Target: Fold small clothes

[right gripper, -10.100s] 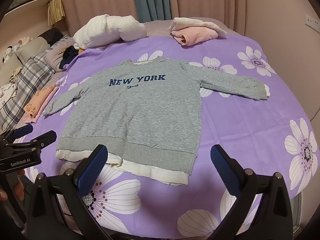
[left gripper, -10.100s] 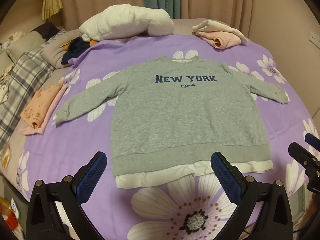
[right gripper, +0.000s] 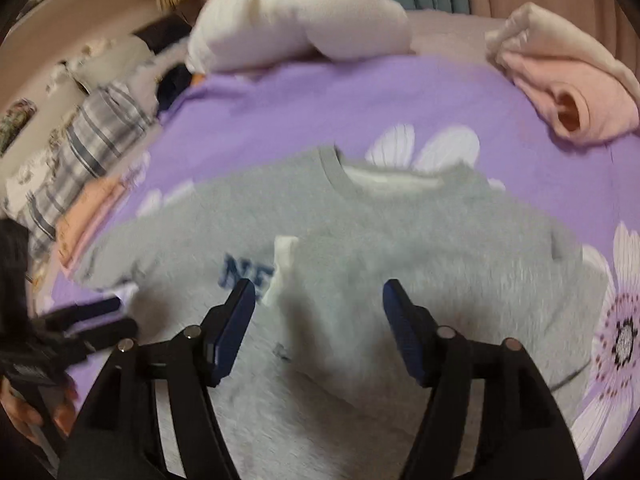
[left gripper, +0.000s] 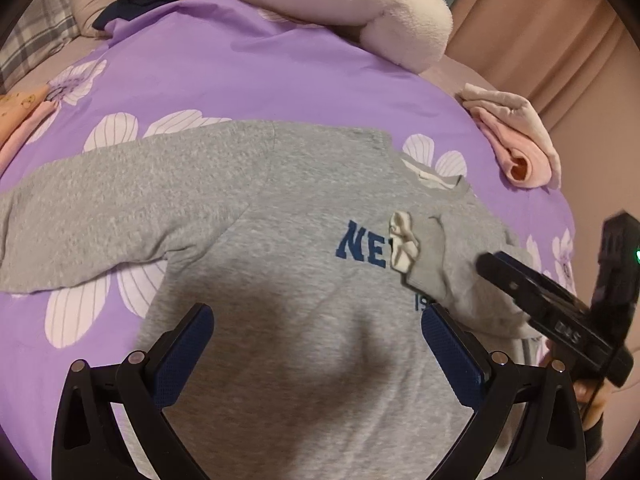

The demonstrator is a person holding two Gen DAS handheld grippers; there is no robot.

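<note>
Now the sweatshirt (left gripper: pixel 280 280) lies face up on the bed (left gripper: pixel 240 80), its right sleeve (left gripper: pixel 448 264) folded in over the "NEW YORK" print, white cuff (left gripper: pixel 403 245) on the letters. The risk, as I judge it, is that sleeve sliding or springing back off the chest as it is let go, since nothing pins it; a drag from a retreating pad would skew it too. The right tongs (right gripper: pixel 318 320) are opening, nothing between the pads, angled down above the chest. The left tongs (left gripper: pixel 316 356) hang wide and empty over the lower body, tilted down, with the left sleeve (left gripper: pixel 100 216) spread flat beyond.
</note>
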